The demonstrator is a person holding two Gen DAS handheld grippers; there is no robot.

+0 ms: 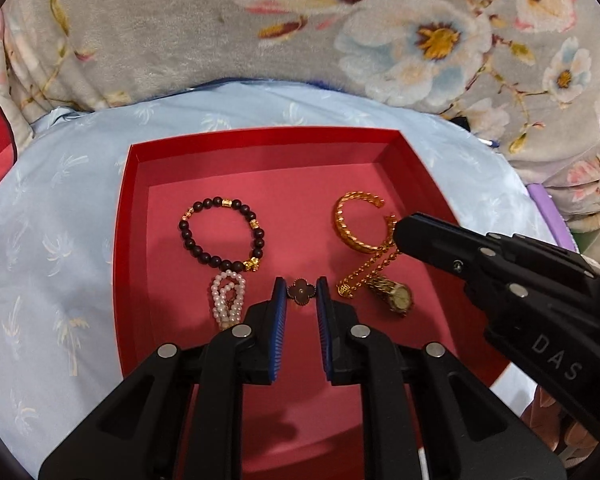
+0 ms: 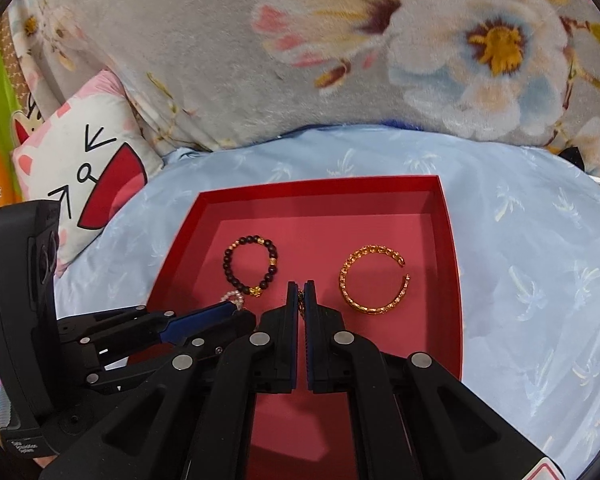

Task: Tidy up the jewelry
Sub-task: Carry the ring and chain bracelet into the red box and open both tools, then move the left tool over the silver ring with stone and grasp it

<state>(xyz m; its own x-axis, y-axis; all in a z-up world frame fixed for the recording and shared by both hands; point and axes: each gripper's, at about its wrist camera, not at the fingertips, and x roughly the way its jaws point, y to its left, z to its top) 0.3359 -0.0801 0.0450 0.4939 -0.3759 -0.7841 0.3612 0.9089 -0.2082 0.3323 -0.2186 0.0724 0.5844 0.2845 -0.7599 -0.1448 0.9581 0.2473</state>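
A red box [image 1: 260, 136] holds the jewelry. A dark bead bracelet [image 1: 222, 234] lies at the left, with a pearl strand [image 1: 228, 296] below it. A gold cuff bangle [image 1: 358, 224] lies at the right. My left gripper [image 1: 301, 292] is shut on a dark clover charm [image 1: 300, 291]. My right gripper [image 2: 300, 292] is shut on a gold chain [image 1: 364, 272], which hangs down to a gold watch [image 1: 396, 294]. In the right wrist view the bead bracelet [image 2: 251, 266] and the bangle [image 2: 374, 284] lie beyond the fingers.
The box sits on a light blue patterned cushion [image 1: 60, 220]. A grey floral blanket [image 1: 260, 20] rises behind it. A white cartoon pillow [image 2: 84, 160] lies at the far left.
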